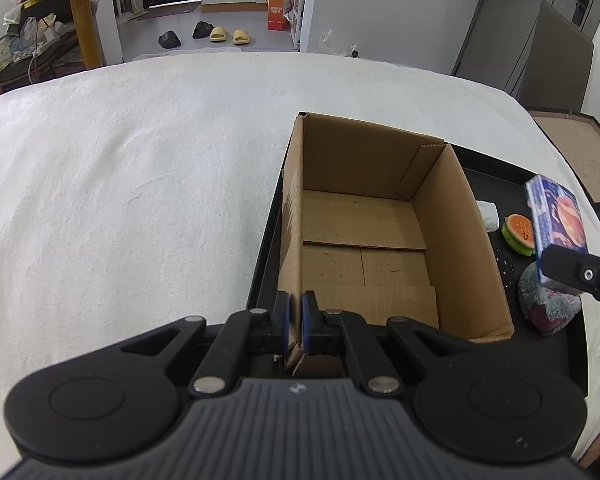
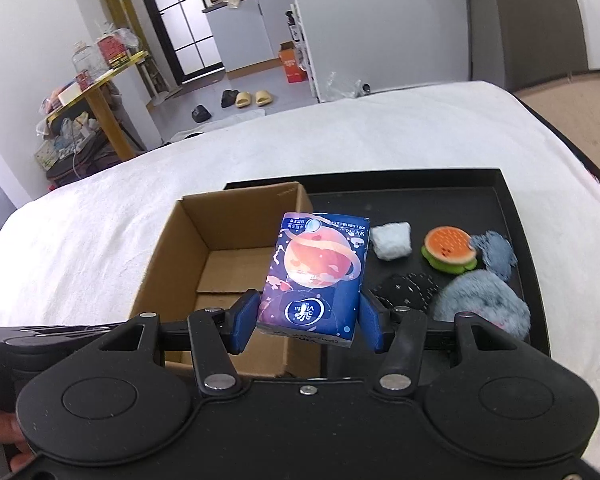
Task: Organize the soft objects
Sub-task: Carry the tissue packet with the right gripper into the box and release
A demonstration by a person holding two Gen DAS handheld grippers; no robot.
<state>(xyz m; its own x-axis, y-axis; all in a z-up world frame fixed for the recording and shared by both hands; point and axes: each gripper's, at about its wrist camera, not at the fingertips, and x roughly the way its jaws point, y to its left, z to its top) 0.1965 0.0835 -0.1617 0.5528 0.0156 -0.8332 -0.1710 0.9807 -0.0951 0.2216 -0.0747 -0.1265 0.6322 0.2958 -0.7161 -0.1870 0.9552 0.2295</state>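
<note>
An open cardboard box [image 1: 364, 236] [image 2: 220, 256] stands empty on a black tray [image 2: 512, 216] [image 1: 500, 172]. My left gripper [image 1: 296, 320] is shut on the box's near left wall. My right gripper [image 2: 308, 316] is shut on a blue tissue pack [image 2: 318, 272] [image 1: 556, 216] printed with a planet, held in the air by the box's right side. On the tray lie a white soft lump [image 2: 392, 240] [image 1: 488, 216], a burger plush [image 2: 450, 254] [image 1: 518, 234], a dark patterned cloth [image 2: 408, 290] and a grey fluffy toy [image 2: 484, 300] [image 1: 548, 304].
The tray rests on a white bedcover [image 1: 120, 208] [image 2: 100, 216]. Beyond the bed's far edge are a yellow-legged table [image 1: 84, 28], slippers on the floor [image 1: 224, 34] and an orange carton [image 1: 278, 10]. A hand [image 2: 0, 432] shows at the lower left of the right wrist view.
</note>
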